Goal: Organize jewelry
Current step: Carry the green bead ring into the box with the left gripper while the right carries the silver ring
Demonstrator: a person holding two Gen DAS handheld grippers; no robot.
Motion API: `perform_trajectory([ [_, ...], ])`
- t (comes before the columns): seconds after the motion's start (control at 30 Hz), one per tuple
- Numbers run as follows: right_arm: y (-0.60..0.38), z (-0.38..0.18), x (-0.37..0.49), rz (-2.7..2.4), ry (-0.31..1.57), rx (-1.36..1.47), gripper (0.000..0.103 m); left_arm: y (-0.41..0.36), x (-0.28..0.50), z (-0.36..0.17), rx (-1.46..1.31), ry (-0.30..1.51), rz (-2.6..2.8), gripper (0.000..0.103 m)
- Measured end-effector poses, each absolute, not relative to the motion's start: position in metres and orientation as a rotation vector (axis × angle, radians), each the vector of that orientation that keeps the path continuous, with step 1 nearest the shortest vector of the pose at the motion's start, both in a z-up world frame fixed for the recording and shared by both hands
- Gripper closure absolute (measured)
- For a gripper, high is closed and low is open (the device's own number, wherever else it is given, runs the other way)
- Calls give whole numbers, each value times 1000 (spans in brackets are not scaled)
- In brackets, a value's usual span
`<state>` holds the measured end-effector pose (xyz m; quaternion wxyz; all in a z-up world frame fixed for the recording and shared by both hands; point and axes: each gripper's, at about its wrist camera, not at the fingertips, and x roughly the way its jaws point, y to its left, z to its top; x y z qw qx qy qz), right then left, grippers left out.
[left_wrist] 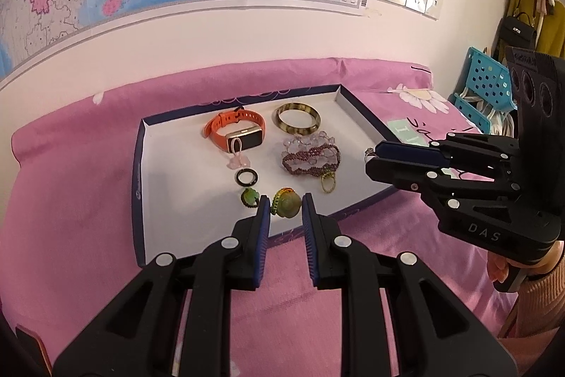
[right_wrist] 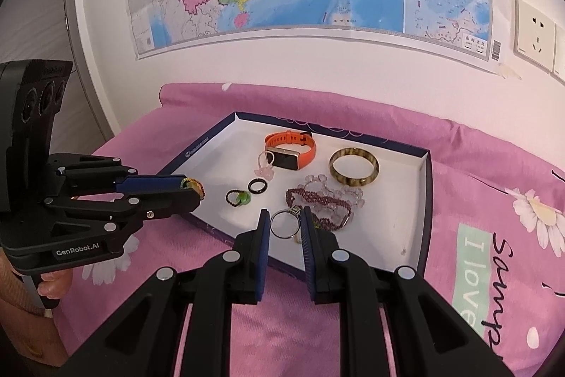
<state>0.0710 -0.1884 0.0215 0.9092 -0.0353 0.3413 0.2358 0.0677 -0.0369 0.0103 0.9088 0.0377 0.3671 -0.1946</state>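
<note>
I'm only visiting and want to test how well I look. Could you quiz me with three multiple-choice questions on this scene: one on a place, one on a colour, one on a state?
1. Where does the brown bangle lie?
A. on the floor
B. inside the tray
C. hanging on the wall

2. What colour is the strap of the watch?
A. orange
B. blue
C. black

3. What is the right gripper doing?
A. hanging empty and wide open
B. shut on a silver ring
C. shut on the bangle

Answers:
1 B: it rests on the tray's white floor, beside the watch.
2 A: the strap is bright orange.
3 B: the ring sits clamped between the gripper's blue pads.
</note>
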Motion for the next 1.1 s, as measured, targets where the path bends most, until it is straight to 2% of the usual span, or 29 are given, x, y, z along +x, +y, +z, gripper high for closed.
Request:
perform_trajectory([
  [1.1,-182,12,98,467,725,-73,87,-39,88,6,83,768,-373,84],
])
